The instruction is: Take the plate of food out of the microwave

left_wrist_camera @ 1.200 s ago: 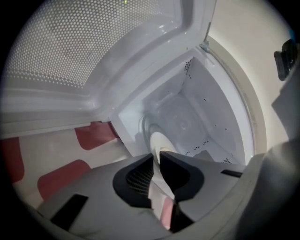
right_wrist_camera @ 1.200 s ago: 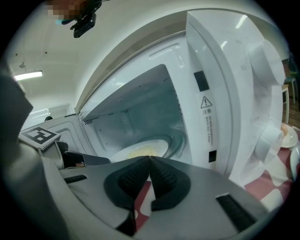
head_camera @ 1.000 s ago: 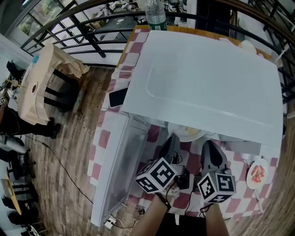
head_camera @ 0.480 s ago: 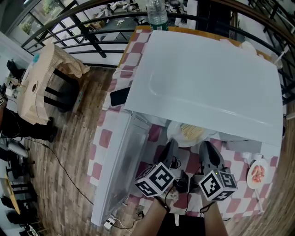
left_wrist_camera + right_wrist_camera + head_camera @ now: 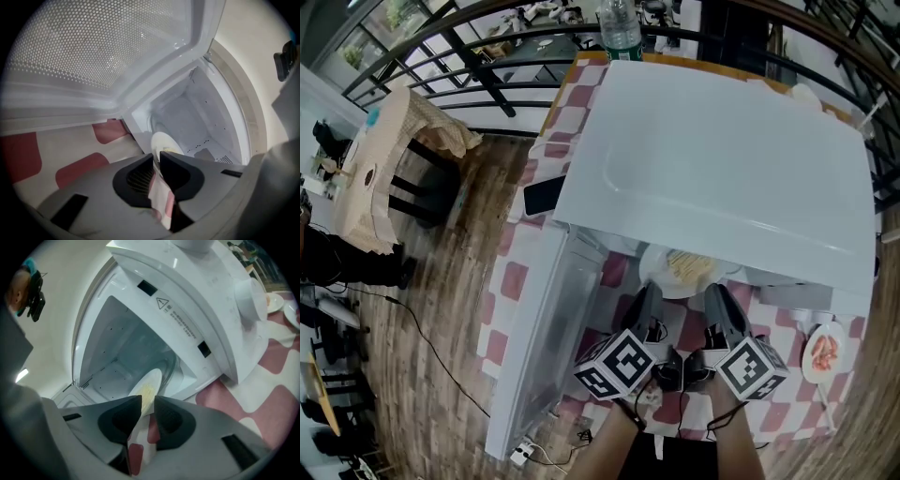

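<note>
The white microwave (image 5: 722, 159) stands on a red-checked tablecloth, its door (image 5: 539, 337) swung open to the left. A white plate with pale yellow food (image 5: 686, 272) sits at the mouth of the cavity (image 5: 126, 352). My left gripper (image 5: 649, 294) is shut on the plate's near-left rim; the left gripper view shows the plate (image 5: 162, 140) edge-on, pinched at the jaw tips (image 5: 156, 159). My right gripper (image 5: 714, 294) is at the near-right rim. Its jaws (image 5: 148, 401) have just been opening, and the plate's rim (image 5: 147, 385) stands between them with a gap.
A small plate of pink food (image 5: 825, 352) lies on the cloth to the right of the grippers. A black phone (image 5: 541, 197) lies by the microwave's left side and a bottle (image 5: 617, 28) stands behind it. A railing and a chair (image 5: 403, 169) are at left.
The plate has slid out of the cavity toward me. The right gripper has rolled on its axis and its jaws have spread apart around the rim. The left gripper stays clamped.
</note>
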### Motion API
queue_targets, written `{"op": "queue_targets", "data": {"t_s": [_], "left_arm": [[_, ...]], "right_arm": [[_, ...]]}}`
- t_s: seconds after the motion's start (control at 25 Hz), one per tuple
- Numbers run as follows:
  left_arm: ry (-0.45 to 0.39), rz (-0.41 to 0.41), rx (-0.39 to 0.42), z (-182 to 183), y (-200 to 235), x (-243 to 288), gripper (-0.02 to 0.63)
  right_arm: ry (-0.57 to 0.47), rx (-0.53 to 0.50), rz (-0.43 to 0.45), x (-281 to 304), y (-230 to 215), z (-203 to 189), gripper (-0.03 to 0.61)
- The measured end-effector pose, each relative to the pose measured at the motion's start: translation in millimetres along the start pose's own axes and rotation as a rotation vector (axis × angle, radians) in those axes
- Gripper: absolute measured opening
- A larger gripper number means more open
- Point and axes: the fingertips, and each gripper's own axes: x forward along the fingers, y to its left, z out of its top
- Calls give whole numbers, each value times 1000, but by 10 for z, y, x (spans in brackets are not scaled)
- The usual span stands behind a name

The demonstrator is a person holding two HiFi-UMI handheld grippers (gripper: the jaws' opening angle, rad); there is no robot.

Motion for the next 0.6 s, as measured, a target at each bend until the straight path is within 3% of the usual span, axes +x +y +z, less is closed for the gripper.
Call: {"op": "queue_targets", "data": {"t_s": [0.08,0.24,0.36,0.52,0.6], "left_arm": [[3,1,5,-7,5,3,71],[2,-6,5,0,-10,17,71],[4,-3,11,4,-7,17,71],[10,7,22,2,4,16,71],[11,8,24,0,9,21,71]], "right_arm": [[6,52,9,17,-16,-22,139],[18,173,36,57,12,-54,147],[11,204,45,88,7,-47,147],[-9,221,146,169,166,13,147],[-5,228,140,185,152,4,146]]}}
